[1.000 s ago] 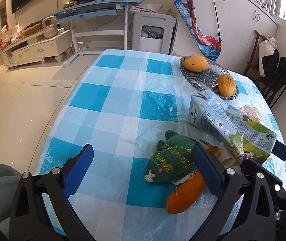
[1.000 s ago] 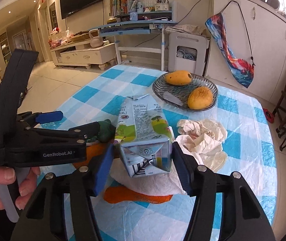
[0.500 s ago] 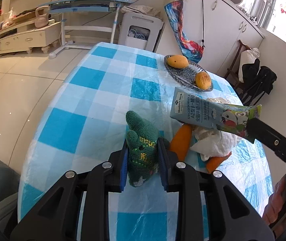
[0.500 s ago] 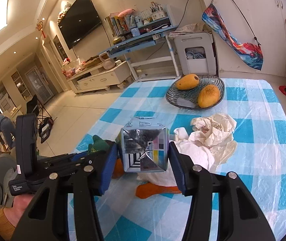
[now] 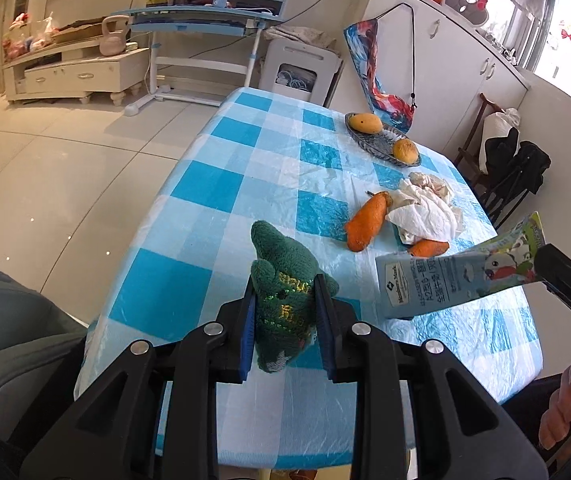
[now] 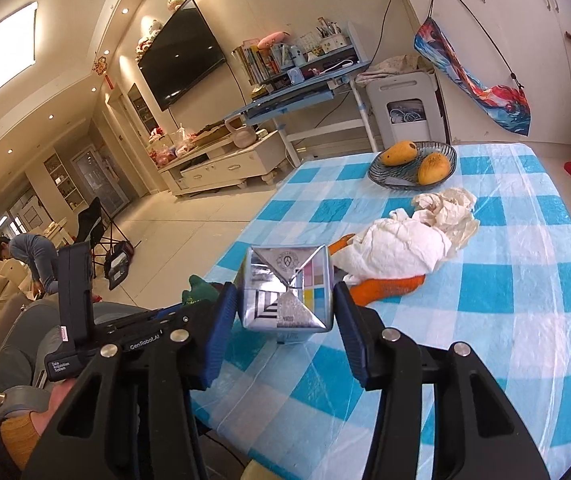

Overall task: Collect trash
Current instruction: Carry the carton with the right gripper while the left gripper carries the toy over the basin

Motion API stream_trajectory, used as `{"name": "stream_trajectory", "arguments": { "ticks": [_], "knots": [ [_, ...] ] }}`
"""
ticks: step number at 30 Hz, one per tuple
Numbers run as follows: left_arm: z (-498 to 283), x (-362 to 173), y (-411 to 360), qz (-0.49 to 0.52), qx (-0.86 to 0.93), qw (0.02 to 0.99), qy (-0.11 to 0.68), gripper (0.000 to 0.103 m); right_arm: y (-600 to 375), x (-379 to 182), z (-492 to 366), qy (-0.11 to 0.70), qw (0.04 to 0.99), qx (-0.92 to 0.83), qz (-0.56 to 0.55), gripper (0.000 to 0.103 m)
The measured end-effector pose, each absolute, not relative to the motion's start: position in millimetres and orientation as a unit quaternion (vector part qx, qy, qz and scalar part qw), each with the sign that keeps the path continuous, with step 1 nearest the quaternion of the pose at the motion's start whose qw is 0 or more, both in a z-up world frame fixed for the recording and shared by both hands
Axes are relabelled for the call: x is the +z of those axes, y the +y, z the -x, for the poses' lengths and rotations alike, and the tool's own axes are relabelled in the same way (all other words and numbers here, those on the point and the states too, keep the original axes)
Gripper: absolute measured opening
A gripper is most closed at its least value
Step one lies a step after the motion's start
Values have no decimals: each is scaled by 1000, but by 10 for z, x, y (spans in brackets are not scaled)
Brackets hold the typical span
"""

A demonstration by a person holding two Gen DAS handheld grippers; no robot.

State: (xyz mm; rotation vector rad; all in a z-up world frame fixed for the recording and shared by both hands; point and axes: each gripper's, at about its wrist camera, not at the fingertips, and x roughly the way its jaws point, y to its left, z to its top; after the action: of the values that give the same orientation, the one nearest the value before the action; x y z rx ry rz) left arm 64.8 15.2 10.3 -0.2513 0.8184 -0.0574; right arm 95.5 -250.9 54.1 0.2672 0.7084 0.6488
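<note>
you had two pieces in hand. your left gripper (image 5: 285, 320) was clamped on the green knitted toy (image 5: 283, 300), lifted over the near edge of the checked table (image 5: 245, 184). your right gripper (image 6: 285, 312) was closing on the milk carton (image 6: 287, 294), its pads against the sides. crumpled tissues (image 5: 425, 208) and orange peels (image 5: 367, 220) were left on the far right of the table, near the fruit bowl (image 5: 381, 142). no bin showed. only the right view showed the carton's folded base; only the left showed its printed side.
</note>
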Motion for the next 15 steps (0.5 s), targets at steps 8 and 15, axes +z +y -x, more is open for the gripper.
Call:
{"name": "stream_trajectory", "arguments": {
  "ticks": [8,15],
  "knots": [
    [-296,179,74,112,-30,913,390,25,-2547,539,-610,338,883,305,-119,48],
    [-17,260,13,104,-41,917,382,25,-2590,678,-302,321,888,310,-114,48]
  ]
}}
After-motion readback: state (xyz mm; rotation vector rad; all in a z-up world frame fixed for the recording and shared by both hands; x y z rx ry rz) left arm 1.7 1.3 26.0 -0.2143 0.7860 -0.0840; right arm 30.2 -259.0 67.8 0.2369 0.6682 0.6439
